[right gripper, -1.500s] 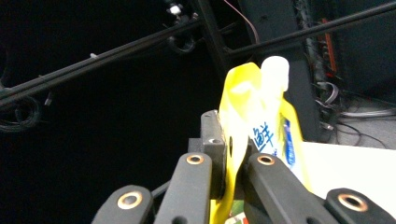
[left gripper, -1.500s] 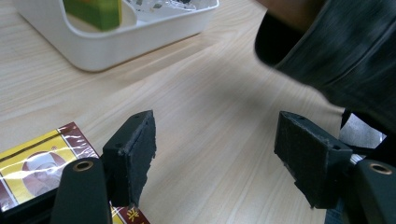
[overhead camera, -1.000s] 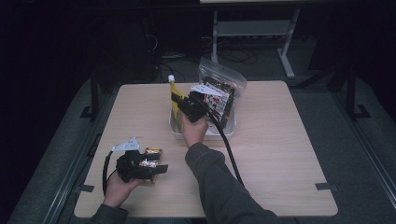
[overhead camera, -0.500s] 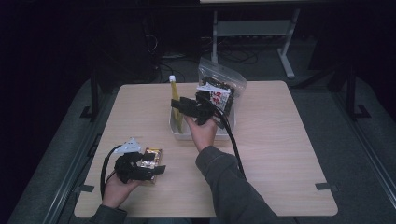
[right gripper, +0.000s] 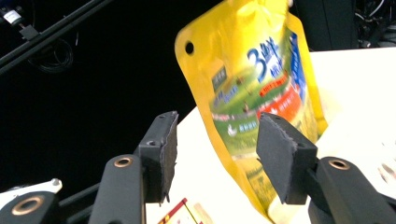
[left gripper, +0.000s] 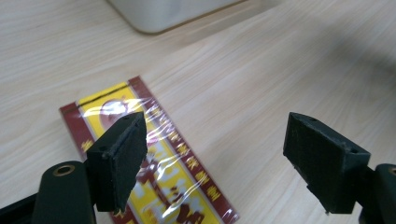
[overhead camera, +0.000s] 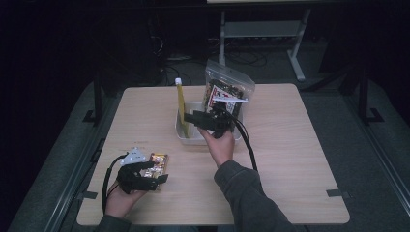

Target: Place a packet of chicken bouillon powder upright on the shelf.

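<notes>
At lower left of the high view, the left gripper (overhead camera: pixel 145 175) hovers with jaws wide open over a flat red-and-yellow packet (left gripper: pixel 154 163) lying on the bench (overhead camera: pixel 300 159), its long axis running diagonally under the left jaw. Centre frame, the right gripper (overhead camera: pixel 196 118), jaws open and empty, faces the upright yellow pouch (right gripper: pixel 261 107) standing in the white tub (overhead camera: pixel 186 137), which looks the likelier next grasp

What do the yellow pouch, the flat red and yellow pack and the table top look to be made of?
The yellow pouch looks like flexible printed plastic film, smooth and slightly glossy, with a punched hang hole. The red and yellow pack seems to be a printed box in clear film: bright wrinkled glints run across it. The table top looks like pale wood or wood-grain laminate, matte; which one is unclear.
</notes>
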The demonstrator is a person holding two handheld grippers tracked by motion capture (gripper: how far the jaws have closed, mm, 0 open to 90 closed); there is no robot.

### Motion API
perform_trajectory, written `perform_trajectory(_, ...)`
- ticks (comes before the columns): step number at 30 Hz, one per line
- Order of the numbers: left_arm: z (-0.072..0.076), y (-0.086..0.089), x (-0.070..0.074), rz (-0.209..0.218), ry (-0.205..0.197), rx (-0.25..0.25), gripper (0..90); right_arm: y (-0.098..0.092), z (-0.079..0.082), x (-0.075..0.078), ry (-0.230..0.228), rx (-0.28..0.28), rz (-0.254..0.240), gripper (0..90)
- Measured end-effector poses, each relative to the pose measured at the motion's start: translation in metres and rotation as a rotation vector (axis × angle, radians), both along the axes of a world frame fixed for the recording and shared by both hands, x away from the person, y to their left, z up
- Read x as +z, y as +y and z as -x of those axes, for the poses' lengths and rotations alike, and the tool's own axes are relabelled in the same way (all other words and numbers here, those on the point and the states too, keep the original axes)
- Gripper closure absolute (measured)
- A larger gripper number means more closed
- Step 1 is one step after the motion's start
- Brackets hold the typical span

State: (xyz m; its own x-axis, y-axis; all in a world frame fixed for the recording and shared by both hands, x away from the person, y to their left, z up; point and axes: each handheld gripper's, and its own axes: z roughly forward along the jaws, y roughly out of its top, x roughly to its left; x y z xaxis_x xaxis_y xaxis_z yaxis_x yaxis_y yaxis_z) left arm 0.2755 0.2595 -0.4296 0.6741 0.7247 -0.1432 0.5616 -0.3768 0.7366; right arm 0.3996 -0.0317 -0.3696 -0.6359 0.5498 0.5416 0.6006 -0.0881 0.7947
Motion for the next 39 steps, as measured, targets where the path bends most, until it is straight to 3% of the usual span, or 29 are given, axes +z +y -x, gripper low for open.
perform_trajectory(10, 0.004, 0.006, -0.006, -0.018, 0.008, 0.047, 18.7, -0.020, 0.010, -0.009, 0.026, 0.002, 0.016, 44.9)
perform_trajectory(24, 0.003, 0.004, -0.013, -0.096, 0.023, 0.079, 17.9, -0.037, 0.030, -0.016, 0.049, 0.033, 0.058, 40.4)
perform_trajectory(33, 0.002, 0.005, -0.014, -0.109, 0.021, 0.101, 17.6, -0.042, 0.046, -0.027, 0.081, 0.094, 0.106, 37.7)
perform_trajectory(39, 0.002, 0.004, -0.016, -0.147, 0.021, 0.125, 17.6, -0.046, 0.053, -0.034, 0.100, 0.128, 0.142, 36.8)
